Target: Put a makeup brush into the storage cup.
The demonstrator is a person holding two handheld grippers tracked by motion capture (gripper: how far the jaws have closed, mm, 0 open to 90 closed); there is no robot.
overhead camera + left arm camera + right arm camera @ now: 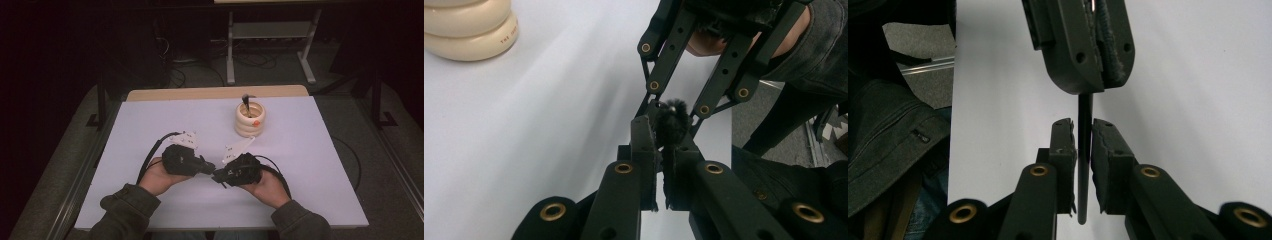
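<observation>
Both grippers, left gripper [209, 169] and right gripper [218, 176], meet tip-to-tip, fingers clenched on one thin black brush [1084, 150].

Table top [150, 130] pale lilac-white with a tan wood back edge. Ribbed holder [249, 120] cream, with an orange spot. Both grippers [207, 169] [218, 176] black with brass rivets. Brush [671, 122] black, fuzzy-tipped. Sleeves [125, 212] olive-grey.

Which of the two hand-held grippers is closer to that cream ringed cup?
Right. The right gripper sits almost straight in front of the cup, on the person's side; the left gripper meets it tip to tip, its hand farther left.
</observation>
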